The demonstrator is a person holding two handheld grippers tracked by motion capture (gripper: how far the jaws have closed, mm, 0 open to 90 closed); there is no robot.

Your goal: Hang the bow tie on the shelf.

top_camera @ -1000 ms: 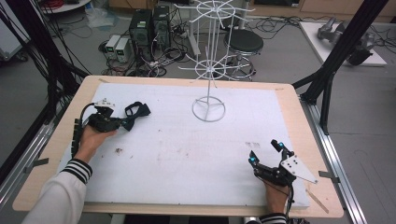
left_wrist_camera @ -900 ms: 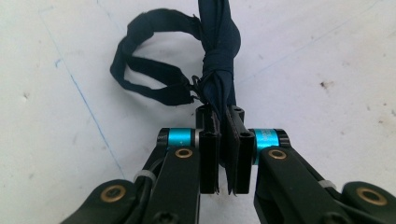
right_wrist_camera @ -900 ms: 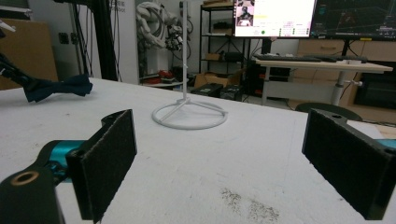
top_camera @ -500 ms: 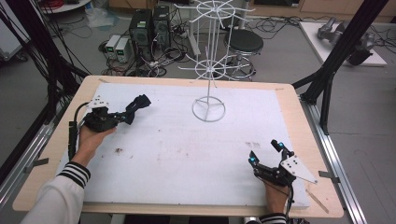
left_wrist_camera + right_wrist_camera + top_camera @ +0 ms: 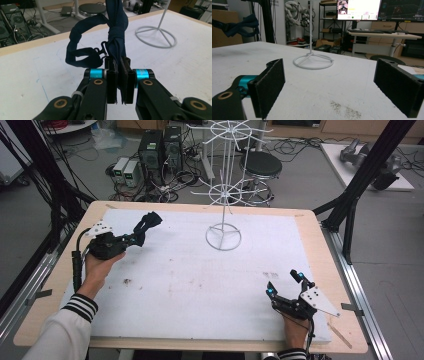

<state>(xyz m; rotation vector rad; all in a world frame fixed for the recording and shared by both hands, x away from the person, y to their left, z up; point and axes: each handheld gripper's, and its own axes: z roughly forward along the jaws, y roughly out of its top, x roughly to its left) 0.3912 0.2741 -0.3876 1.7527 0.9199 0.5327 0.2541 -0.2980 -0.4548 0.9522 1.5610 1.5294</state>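
A dark navy bow tie (image 5: 146,224) with a looped strap and small clasp hangs off the table in my left gripper (image 5: 134,238) at the far left. The left gripper view shows that gripper (image 5: 119,72) shut on the fabric of the bow tie (image 5: 117,32), whose strap loop curls to the left. Far off in the right gripper view, the bow tie (image 5: 239,26) is at the top left. My right gripper (image 5: 283,282) rests near the front right of the white table top (image 5: 190,285). Its pads (image 5: 270,86) stand wide apart and open with nothing between them.
A white wire display stand (image 5: 223,237) with a ring base stands at the table's back centre, its hook arms high above. The same stand (image 5: 156,36) lies right of the bow tie in the left gripper view. Computers, cables and a stool (image 5: 260,166) sit on the floor behind.
My left gripper has risen a little with the bow tie, carrying it towards the far side of the table. The right gripper has stayed where it was.
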